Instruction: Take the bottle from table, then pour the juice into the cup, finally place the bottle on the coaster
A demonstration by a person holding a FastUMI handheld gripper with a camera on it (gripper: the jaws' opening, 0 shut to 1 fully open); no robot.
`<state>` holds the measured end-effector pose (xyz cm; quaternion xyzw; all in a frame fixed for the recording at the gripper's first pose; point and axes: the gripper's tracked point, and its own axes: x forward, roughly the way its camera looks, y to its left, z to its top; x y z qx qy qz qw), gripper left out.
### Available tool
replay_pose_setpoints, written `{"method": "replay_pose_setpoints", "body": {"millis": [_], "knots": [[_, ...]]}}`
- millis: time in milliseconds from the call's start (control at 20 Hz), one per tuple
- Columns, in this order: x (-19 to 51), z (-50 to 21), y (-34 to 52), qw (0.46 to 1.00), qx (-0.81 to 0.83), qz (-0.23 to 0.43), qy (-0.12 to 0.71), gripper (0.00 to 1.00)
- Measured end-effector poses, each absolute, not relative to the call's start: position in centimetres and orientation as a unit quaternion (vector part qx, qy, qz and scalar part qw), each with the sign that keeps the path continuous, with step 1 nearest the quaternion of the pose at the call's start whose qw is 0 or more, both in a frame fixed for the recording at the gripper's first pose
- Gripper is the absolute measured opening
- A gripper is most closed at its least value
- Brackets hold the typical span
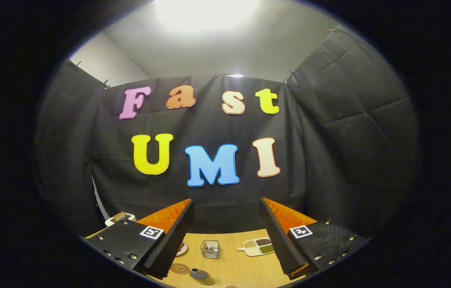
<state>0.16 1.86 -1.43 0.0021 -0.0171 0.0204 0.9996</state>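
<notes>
My gripper [226, 208] is open, its two black ridged fingers [175, 232] spread wide with nothing between them, held above the wooden table [241, 268]. Below and between the fingers a dark grey bottle [201, 276] stands on the table. A round brown coaster [180, 268] lies just left of the bottle, close to the left finger. Beyond the bottle sits a small clear cup [210, 249] with something dark inside.
A white divided tray [258, 246] with beans and grains lies near the right finger. A small plate [181, 248] peeks out from behind the left finger. A white and brown object [119, 218] sits at the far left of the table.
</notes>
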Motion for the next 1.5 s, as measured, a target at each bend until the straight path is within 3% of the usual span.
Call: {"method": "replay_pose_setpoints", "body": {"millis": [350,750,1500], "knots": [[-0.3,-3.8,4.3,0.998,0.003,0.044,-0.038,0.99],[-0.9,-12.0,6.5,0.995,0.023,0.089,-0.026,0.99],[-0.4,-32.0,9.4,0.991,-0.023,0.105,0.084,0.99]]}}
